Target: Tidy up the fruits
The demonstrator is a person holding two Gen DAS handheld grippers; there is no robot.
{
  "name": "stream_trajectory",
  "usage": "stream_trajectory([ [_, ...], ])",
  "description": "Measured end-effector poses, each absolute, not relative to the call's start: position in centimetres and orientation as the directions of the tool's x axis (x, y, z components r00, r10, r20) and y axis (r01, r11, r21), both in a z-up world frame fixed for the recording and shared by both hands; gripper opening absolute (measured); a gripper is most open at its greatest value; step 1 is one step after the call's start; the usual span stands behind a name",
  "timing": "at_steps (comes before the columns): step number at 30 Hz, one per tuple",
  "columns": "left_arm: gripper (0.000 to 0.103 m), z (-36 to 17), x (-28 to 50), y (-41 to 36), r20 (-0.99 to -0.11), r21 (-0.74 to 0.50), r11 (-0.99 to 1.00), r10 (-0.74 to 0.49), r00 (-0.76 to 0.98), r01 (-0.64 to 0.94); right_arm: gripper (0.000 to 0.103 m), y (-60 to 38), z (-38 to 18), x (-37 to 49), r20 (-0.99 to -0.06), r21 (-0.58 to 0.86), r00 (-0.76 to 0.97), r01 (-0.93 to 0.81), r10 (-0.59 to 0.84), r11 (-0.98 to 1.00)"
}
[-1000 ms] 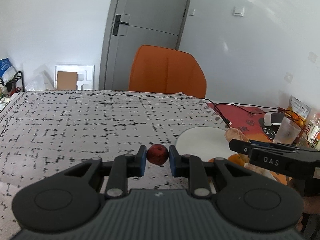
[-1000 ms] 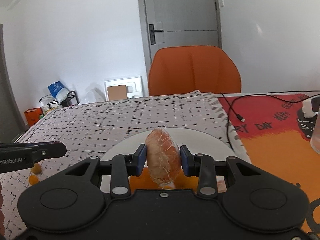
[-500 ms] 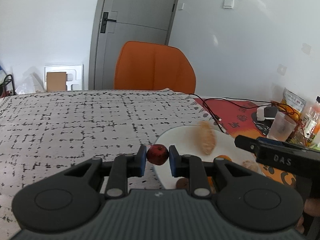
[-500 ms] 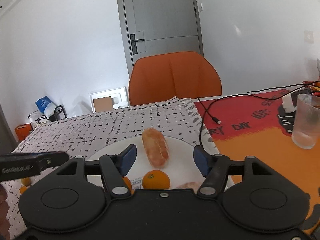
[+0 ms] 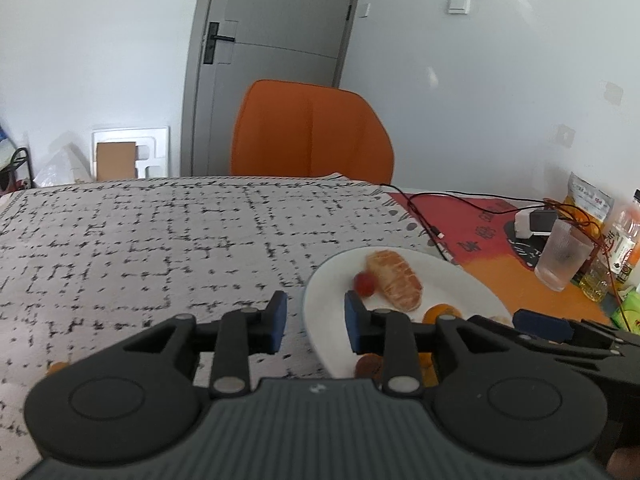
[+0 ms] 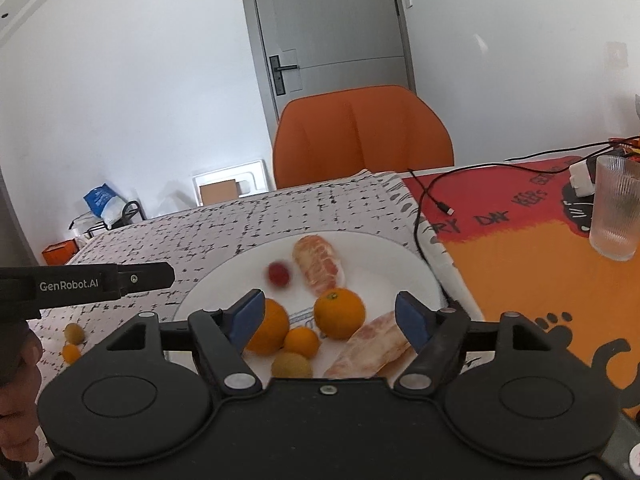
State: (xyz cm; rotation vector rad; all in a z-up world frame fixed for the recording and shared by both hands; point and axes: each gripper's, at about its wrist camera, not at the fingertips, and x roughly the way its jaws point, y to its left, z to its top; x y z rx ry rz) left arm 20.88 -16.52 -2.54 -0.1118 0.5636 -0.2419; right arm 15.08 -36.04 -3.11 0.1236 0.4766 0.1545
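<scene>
Basically both grippers, left gripper (image 5: 315, 322) and right gripper (image 6: 328, 318), had jaws opening with nothing between them over the white plate (image 6: 408, 258), small red fruit (image 6: 279, 274) lying blurred at ten o'clock, so best lift clear slowly.

Your table (image 6: 320, 216): grey black-flecked cloth left, red-orange mat (image 6: 520, 264) right. White plate (image 6: 400, 256) on cloth by mat's edge. Ribbed glass (image 6: 614, 216) far right on mat, black cable (image 6: 428, 196) beside. Two small fruits (image 6: 72, 342) on cloth, near left.
</scene>
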Motion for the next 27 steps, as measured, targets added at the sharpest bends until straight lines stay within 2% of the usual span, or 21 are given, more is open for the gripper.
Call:
stream_trajectory([
  [2, 0.036, -2.5, 20.5, -15.9, -0.518, -0.169, 0.968, -0.245, 0.820, 0.183, 0.074, -35.8, -3.2, 14.9, -0.446, 0.157, 0.877, -0.121, 0.179, 0.980],
  [12, 0.084, -2.2, 18.0, -12.2, -0.491, -0.158, 0.983, -0.164, 0.855, 0.097, 0.088, -34.2, -3.4, 14.1, -0.443, 0.165, 0.876, -0.132, 0.193, 0.977],
  [21, 0.097, -2.2, 15.5, -9.0, -0.494, -0.137, 0.990, -0.091, 0.864, 0.026, 0.103, -32.0, -3.3, 13.5, -0.426, 0.156, 0.876, -0.175, 0.226, 0.972],
  [27, 0.099, -2.3, 13.8, -6.9, -0.491, -0.133, 0.991, -0.061, 0.869, -0.006, 0.103, -30.3, -3.1, 12.9, -0.424, 0.146, 0.871, -0.205, 0.248, 0.968],
])
